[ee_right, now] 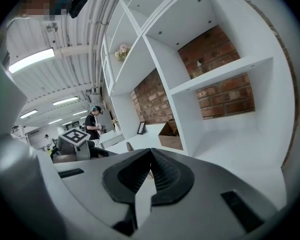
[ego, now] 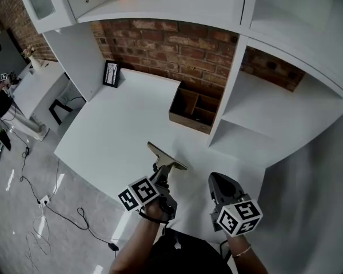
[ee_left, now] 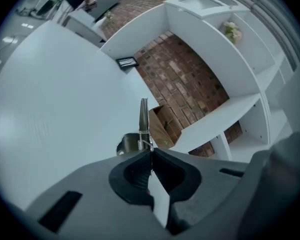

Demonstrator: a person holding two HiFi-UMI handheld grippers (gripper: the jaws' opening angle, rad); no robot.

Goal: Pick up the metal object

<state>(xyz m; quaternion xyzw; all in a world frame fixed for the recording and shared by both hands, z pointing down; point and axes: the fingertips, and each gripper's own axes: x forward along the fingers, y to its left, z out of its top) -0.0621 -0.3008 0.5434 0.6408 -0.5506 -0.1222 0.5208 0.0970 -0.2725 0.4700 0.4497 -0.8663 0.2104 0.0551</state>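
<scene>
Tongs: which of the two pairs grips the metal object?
The left tongs, shut on the metal object; the right tongs are shut, holding nothing.

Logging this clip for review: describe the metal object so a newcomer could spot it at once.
Start at the white desk and look toward its near edge, in front of the wooden organizer box. The metal object is the thin, flat strip clamped in the jaws of the left gripper, and it is the only shiny thing there.

Head view: high, steeply down over table (ego: pixel 120 124). Gripper views: low, close to table, toward brick wall (ee_left: pixel 180 79); all share box (ego: pixel 195 110).
</scene>
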